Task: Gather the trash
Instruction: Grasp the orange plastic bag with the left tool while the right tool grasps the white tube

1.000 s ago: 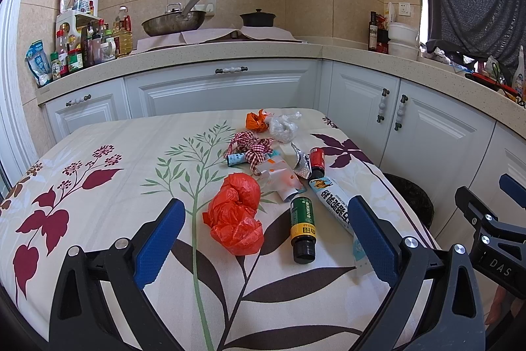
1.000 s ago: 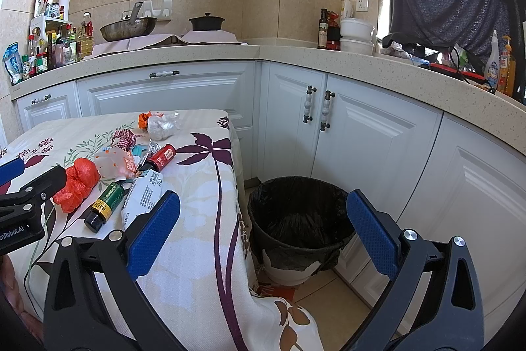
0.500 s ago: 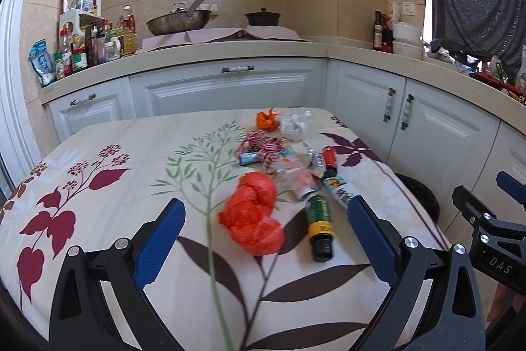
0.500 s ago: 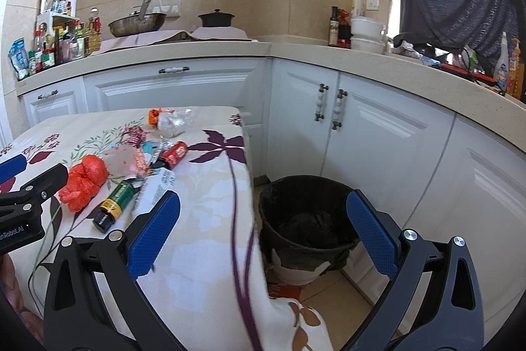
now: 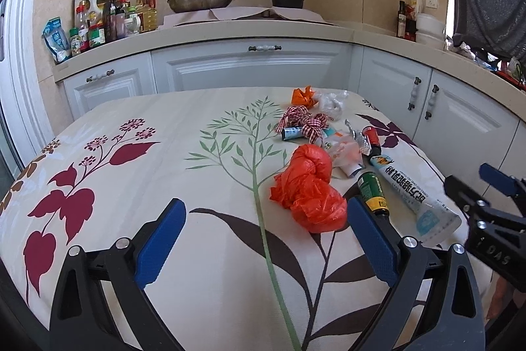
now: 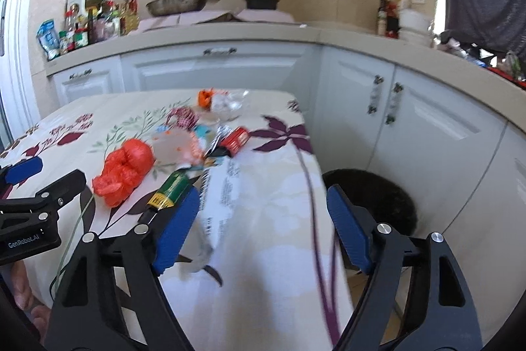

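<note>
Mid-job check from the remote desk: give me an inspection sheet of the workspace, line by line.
Surface: table under a floral tablecloth.
Job's things: orange plastic bag, green bottle, white tube, red can, checked ribbon, clear wrappers; black-lined trash bin on the floor beside the table.
Clutter: nothing seen apart from the trash.
Tools: left tool open, empty; right tool open, jaws just closing, gripping nothing.
Cables: nothing seen.
Surroundings: white cabinets, wok, condiment bottles.
</note>
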A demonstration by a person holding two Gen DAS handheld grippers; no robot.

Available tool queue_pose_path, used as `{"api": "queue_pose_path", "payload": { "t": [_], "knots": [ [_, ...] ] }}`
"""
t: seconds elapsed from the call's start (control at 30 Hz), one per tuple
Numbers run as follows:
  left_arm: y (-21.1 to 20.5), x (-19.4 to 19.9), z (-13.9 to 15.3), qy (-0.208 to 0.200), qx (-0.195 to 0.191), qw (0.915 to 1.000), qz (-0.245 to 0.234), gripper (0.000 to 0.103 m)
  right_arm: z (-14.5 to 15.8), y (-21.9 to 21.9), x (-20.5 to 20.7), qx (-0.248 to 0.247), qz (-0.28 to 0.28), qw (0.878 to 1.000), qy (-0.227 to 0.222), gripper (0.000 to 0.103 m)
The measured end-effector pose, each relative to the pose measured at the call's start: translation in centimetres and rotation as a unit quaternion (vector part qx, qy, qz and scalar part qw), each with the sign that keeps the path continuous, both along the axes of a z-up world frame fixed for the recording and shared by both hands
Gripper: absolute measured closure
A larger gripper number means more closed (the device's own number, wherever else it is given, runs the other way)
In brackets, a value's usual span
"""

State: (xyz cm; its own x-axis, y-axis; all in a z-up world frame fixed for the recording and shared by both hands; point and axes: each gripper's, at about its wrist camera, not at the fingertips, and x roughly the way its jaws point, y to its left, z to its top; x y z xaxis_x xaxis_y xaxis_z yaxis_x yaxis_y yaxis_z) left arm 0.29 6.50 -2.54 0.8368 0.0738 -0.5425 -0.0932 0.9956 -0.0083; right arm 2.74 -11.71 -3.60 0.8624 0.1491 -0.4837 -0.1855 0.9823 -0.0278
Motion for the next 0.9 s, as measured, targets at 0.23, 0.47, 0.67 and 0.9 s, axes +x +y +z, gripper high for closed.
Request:
{"api": "queue_pose_path", "payload": {
  "t": [0.23, 0.47, 0.67, 0.9],
  "knots": [
    [0.4, 0.5, -0.6, 0.014, -0.008, 0.9999, -0.003, 0.032, -1.0, 1.1, 0.9, -0.002, 0.023, 0.999, 0.030, 0.048],
    [0.0, 0.5, -0.6, 0.016, -0.014, 0.9996, -0.020, 0.032, -1.6, 1.7, 1.2, 0.002, 0.043, 0.998, 0.048, 0.071],
    [-0.8, 0.9, -0.7, 0.023, -0.026, 0.9987, -0.038, 0.032, -1.8, 1.6, 1.2, 0.007, 0.051, 0.997, 0.056, 0.079],
    [-1.4, 2.0, -1.2, 0.045, -0.049, 0.9965, -0.051, 0.035, -1.7, 0.8, 1.0, 0.020, 0.051, 0.997, 0.054, 0.080]
  ]
}}
